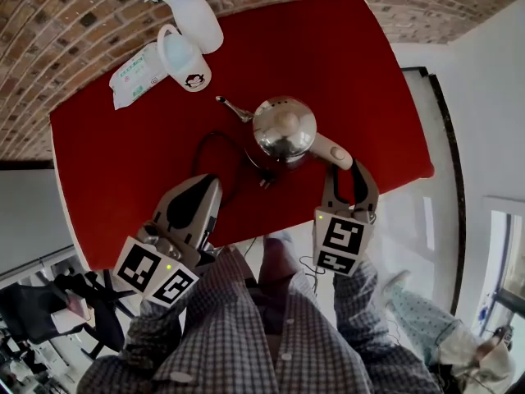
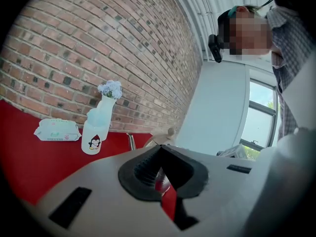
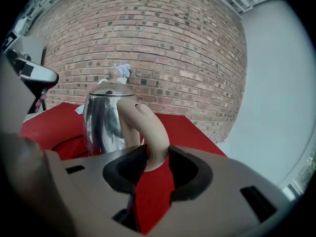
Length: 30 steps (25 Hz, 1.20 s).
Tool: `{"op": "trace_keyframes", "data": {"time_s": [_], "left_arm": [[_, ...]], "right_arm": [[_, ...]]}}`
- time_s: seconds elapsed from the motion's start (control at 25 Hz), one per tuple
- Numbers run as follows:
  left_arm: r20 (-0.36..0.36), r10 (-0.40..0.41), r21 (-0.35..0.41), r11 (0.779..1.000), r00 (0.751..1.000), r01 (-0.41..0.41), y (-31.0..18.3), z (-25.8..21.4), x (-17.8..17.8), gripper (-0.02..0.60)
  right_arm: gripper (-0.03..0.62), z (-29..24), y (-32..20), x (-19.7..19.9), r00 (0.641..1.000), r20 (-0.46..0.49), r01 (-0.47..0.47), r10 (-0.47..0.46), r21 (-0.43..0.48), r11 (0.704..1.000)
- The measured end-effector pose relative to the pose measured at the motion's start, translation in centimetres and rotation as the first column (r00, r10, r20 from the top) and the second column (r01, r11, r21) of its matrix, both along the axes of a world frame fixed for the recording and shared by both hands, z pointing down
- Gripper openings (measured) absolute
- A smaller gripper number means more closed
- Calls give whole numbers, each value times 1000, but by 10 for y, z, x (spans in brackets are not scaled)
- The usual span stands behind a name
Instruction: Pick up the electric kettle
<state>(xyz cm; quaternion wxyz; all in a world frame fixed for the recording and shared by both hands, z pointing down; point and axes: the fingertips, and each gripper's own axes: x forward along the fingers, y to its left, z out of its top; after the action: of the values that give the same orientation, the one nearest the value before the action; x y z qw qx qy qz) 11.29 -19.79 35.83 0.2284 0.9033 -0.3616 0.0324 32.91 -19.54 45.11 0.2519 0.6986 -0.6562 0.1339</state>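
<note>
A shiny steel electric kettle (image 1: 283,130) stands upright near the front of the red table (image 1: 115,162), its spout toward the left and its beige handle (image 1: 332,150) toward my right gripper (image 1: 351,171). In the right gripper view the kettle (image 3: 103,117) looms close and the handle (image 3: 148,127) reaches down between the jaws of the right gripper (image 3: 153,154), which stand open around its end. My left gripper (image 1: 209,183) hovers over the table's front left of the kettle. Seen in its own view, the left gripper (image 2: 160,149) is shut on nothing.
A black cord (image 1: 217,142) loops on the table left of the kettle. At the back left stand a penguin mug (image 1: 184,60), a white vase (image 1: 197,15) with flowers and a wipes pack (image 1: 135,76). A brick wall runs behind the table; its right edge lies close to the kettle.
</note>
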Motion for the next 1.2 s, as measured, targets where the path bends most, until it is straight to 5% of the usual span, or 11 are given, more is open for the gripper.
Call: {"op": "trace_keyframes", "data": {"time_s": [0.4, 0.68, 1.2], "left_arm": [[17, -87, -47, 995, 996, 87, -47, 36, 5, 26], [33, -124, -85, 988, 992, 127, -77, 60, 8, 149], [-62, -178, -119, 978, 982, 170, -112, 66, 19, 146]], "right_arm": [[146, 0, -13, 6, 998, -14, 57, -57, 33, 998], [145, 2, -22, 10, 999, 34, 38, -40, 40, 998], [138, 1, -30, 14, 997, 76, 9, -16, 94, 996]]}}
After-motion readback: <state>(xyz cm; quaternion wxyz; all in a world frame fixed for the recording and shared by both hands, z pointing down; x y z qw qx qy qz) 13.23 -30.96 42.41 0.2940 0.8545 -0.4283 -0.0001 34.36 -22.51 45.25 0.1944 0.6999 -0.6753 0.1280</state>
